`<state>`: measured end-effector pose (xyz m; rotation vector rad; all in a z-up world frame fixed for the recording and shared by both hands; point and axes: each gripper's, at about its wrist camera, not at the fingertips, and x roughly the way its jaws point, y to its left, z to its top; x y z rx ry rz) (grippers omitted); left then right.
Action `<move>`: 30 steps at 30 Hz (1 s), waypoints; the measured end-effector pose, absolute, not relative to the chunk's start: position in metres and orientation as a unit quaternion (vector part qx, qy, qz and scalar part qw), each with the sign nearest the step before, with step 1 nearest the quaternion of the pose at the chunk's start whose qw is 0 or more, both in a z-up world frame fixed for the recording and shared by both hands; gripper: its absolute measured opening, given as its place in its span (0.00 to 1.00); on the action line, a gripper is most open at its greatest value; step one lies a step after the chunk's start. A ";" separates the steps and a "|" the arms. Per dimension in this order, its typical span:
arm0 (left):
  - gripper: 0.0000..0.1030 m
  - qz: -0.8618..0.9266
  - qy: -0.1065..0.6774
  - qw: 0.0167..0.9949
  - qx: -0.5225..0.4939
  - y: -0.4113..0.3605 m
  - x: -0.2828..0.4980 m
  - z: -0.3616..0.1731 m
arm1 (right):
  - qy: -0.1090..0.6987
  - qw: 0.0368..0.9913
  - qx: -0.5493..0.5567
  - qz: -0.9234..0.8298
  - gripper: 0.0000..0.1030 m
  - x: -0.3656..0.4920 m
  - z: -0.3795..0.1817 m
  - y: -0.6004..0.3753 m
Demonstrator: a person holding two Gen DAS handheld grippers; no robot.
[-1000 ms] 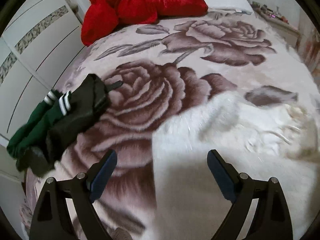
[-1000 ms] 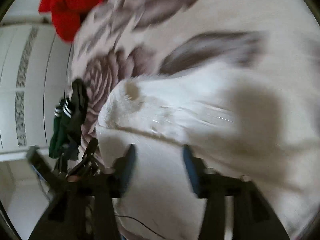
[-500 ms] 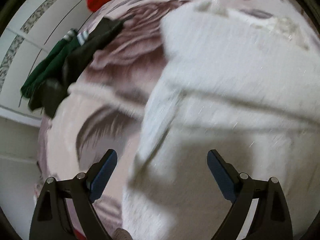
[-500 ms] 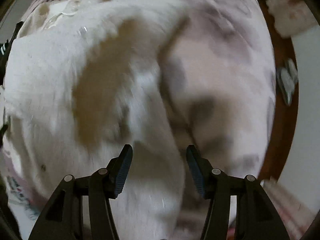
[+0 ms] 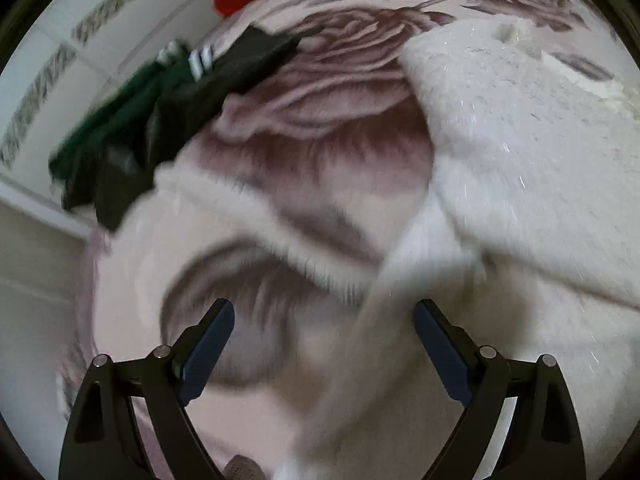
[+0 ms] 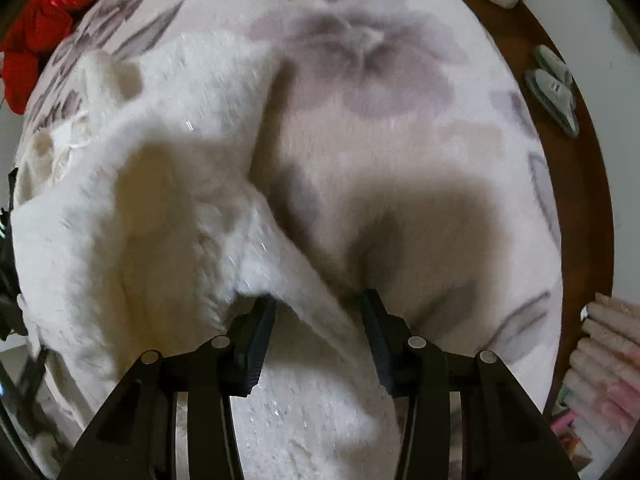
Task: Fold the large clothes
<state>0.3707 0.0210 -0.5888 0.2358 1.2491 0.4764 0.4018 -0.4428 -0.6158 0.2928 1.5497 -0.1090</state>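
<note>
both grippers low over the fluffy white fleece garment (image 6: 160, 216) — lining up for a fold.

it lies spread on the rose-patterned plush bed blanket (image 5: 320, 92). my left gripper (image 5: 324, 344) has fingers spread wide at its left edge; my right gripper (image 6: 318, 312) is spread too, straddling the right edge — placed, i judge, to pinch both sides. dark green striped clothes (image 5: 132, 120) sit apart.

Home bedroom; rose-print blanket (image 5: 340, 92) on bed; slippers (image 6: 554, 88) on floor
</note>
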 end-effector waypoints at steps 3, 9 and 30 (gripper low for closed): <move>0.95 0.223 0.579 0.775 0.124 0.032 0.394 -0.604 | 0.697 0.703 0.137 -0.048 0.45 0.394 -0.626 -0.443; 1.00 0.201 0.576 0.788 0.078 0.054 0.390 -0.609 | 0.666 0.729 0.123 -0.097 0.43 0.416 -0.623 -0.446; 1.00 0.205 0.516 0.832 0.022 -0.026 0.399 -0.519 | 0.647 0.739 0.188 0.007 0.43 0.520 -0.541 -0.435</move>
